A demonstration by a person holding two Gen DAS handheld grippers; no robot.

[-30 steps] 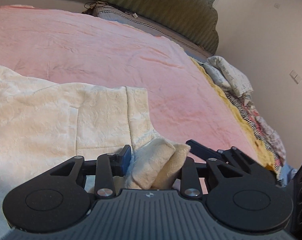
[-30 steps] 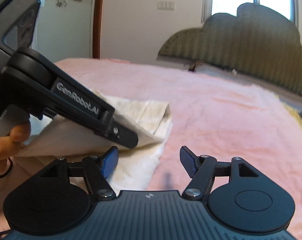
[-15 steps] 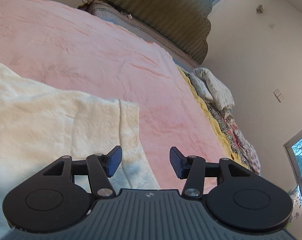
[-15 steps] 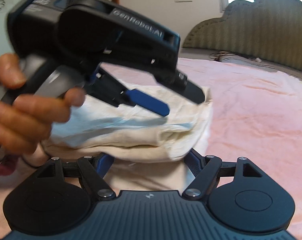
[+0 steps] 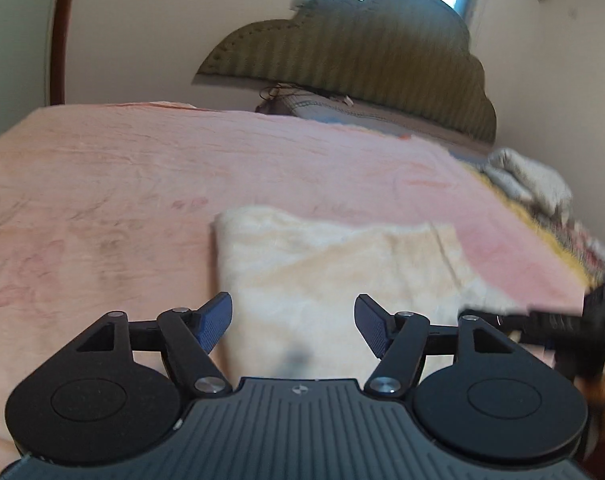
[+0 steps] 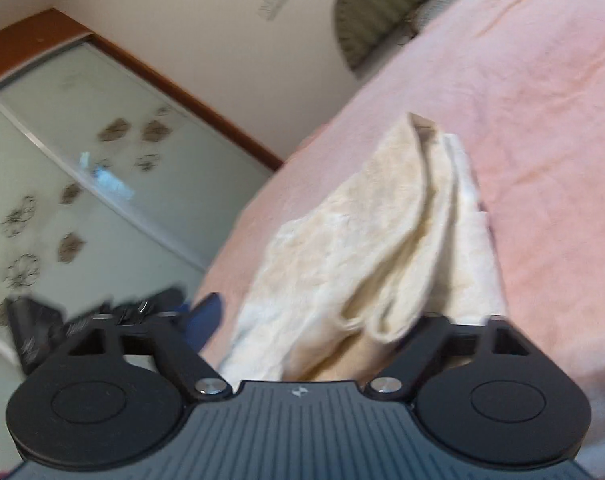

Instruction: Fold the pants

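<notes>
The cream fleece pants (image 5: 334, 264) lie folded into a thick rectangle on the pink bedspread (image 5: 102, 184). My left gripper (image 5: 293, 322) is open and empty, hovering just above the near edge of the pants. In the right wrist view the folded pants (image 6: 362, 248) show stacked layers running away from me. My right gripper (image 6: 306, 320) is open, its jaws spread to either side of the near end of the stack; the right finger is hidden behind the cloth. The right gripper also shows blurred at the right edge of the left wrist view (image 5: 574, 324).
An olive padded headboard (image 5: 354, 52) and a window stand at the far end of the bed. Bundled patterned bedding (image 5: 542, 184) lies along the bed's right edge. Frosted sliding doors with flower patterns (image 6: 62, 168) stand to the left of the bed.
My left gripper let go of the cloth, opened, and pulled back to face the headboard. My right gripper swung round and now straddles the folded stack's end.
</notes>
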